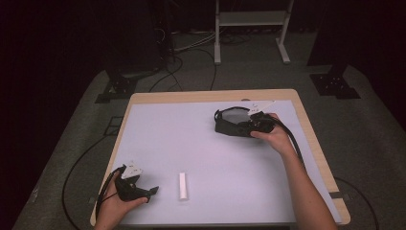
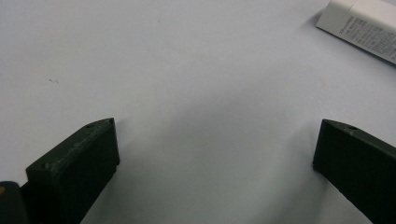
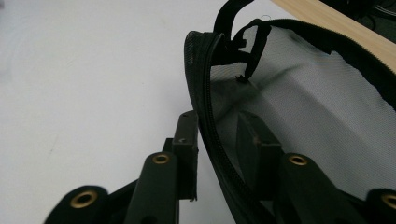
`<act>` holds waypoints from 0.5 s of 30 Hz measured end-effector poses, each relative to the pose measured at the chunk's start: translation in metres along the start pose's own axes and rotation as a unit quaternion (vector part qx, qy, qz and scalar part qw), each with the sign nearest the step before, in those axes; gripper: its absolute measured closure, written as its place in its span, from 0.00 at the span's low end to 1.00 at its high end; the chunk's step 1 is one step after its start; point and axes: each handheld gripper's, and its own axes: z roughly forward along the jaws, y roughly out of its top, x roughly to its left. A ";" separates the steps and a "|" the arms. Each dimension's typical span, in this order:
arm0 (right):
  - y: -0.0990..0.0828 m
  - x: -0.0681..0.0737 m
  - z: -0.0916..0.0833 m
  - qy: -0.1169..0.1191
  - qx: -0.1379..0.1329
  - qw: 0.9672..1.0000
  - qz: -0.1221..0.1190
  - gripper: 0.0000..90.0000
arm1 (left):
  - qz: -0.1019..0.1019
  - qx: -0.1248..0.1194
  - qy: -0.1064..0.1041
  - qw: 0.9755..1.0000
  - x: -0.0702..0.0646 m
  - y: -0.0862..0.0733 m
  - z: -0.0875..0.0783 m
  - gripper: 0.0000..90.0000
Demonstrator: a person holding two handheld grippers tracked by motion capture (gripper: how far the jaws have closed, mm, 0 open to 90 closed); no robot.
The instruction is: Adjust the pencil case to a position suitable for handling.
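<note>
A black zip pouch (image 1: 233, 118) with a grey mesh lining lies unzipped at the table's far right. My right gripper (image 1: 243, 126) reaches it from the right. In the right gripper view the pouch (image 3: 303, 107) gapes and its zippered rim (image 3: 205, 93) runs between the jaws of my right gripper (image 3: 217, 133): one jaw outside against the rim, the other inside with a narrow gap showing. A small white printed box (image 1: 183, 186) lies near the front. My left gripper (image 1: 154, 191) rests left of it, open and empty; the left gripper view shows the box (image 2: 359, 28) beyond my left gripper (image 2: 217, 126).
The white table top (image 1: 201, 143) has a wooden edge (image 1: 316, 143) along its right and far sides. Cables, a white stand (image 1: 251, 19) and dark equipment bases sit on the floor beyond the table.
</note>
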 end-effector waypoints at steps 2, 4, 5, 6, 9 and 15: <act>0.000 0.000 0.000 0.002 0.000 1.000 0.001 0.81 | 0.000 0.000 0.000 1.000 0.000 0.000 0.000 0.00; 0.000 0.001 0.001 0.003 0.001 1.000 0.002 0.84 | 0.000 0.000 0.000 1.000 0.000 0.000 0.000 0.00; 0.000 0.001 0.001 0.006 0.000 1.000 0.002 0.87 | 0.000 0.000 0.000 1.000 0.000 0.000 0.000 0.00; 0.000 0.001 0.001 0.008 0.000 1.000 0.002 0.89 | 0.000 0.000 0.000 1.000 0.000 0.000 0.000 0.00; 0.000 0.000 0.001 0.012 0.002 1.000 -0.001 0.95 | 0.000 0.000 0.000 1.000 0.000 0.000 0.000 0.00; 0.000 0.000 0.000 0.018 0.002 1.000 0.004 0.97 | 0.000 0.000 0.000 1.000 0.000 0.000 0.000 0.00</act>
